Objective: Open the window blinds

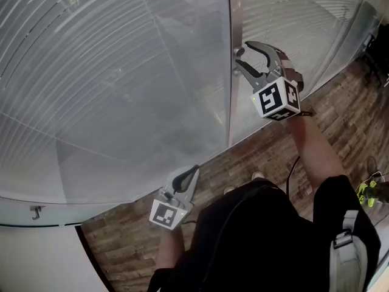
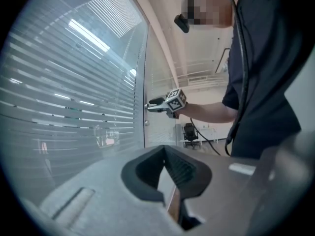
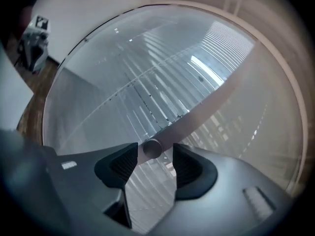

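Note:
Slatted window blinds (image 1: 91, 53) hang behind glass panes, split by an upright metal frame post (image 1: 234, 17). My right gripper (image 1: 241, 58) is held up at that post, open. In the right gripper view a small round knob (image 3: 150, 148) on the post (image 3: 206, 104) sits between the two pads, with a gap on each side. The slats (image 3: 147, 82) show behind it. My left gripper (image 1: 192, 171) hangs low by the glass, shut with nothing in it. The left gripper view shows its closed jaws (image 2: 165, 154), the blinds (image 2: 64, 97) and the right gripper (image 2: 152, 103) at the post.
Wood-plank floor (image 1: 243, 157) runs along the foot of the glass. A white wall section with a small hook (image 1: 37, 210) is at the lower left. An office chair (image 2: 190, 132) stands further back, and a green object (image 1: 368, 192) lies on the floor at the right.

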The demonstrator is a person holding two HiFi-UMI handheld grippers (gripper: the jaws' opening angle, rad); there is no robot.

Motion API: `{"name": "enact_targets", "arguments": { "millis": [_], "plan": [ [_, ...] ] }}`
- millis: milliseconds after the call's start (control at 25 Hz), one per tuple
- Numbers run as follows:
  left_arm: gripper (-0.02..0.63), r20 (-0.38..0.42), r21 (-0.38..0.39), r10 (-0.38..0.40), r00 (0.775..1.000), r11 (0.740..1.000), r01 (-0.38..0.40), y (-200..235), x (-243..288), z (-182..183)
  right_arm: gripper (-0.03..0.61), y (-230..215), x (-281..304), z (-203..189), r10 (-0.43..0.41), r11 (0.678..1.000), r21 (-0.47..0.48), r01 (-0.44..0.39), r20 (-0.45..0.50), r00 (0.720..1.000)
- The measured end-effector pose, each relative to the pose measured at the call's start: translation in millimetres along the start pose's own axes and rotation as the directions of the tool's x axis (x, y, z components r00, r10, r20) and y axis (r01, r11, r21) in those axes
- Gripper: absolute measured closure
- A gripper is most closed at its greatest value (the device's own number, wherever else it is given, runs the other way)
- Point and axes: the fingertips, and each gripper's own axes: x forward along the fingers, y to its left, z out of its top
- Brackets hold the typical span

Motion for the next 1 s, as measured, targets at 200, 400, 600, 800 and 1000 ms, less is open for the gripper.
{"name": "enact_targets", "arguments": {
  "millis": [200, 400, 600, 800, 1000],
  "plan": [
    [0.609, -0.002, 0.004, 0.009, 1.000, 1.000, -0.009, 2, -3, -1, 0.362, 8, 6, -4, 0.016, 0.942, -0.334, -0.033, -0.051, 0.999],
    [0.610, -0.004, 0.005, 0.018, 1.000, 1.000, -0.018, 4, -4, 0, 0.373, 12, 10, -4, 0.029, 0.916, -0.397, -0.050, -0.059, 0.998],
    [0.610, -0.002, 0.007, 0.023, 1.000, 1.000, -0.023, 5, -5, 0, 0.401, 13, 13, -2, 0.011, 0.910, -0.412, -0.032, -0.054, 0.998],
    [0.609, 0.000, 0.005, 0.023, 1.000, 1.000, -0.023, 4, -4, 0, 0.448, 13, 14, -3, 0.002, 0.908, -0.417, -0.028, -0.061, 0.998],
    [0.609, 0.000, 0.006, 0.023, 1.000, 1.000, -0.023, 3, -4, 0, 0.449, 13, 14, -2, 0.007, 0.918, -0.395, -0.031, -0.062, 0.998]
  ]
}}
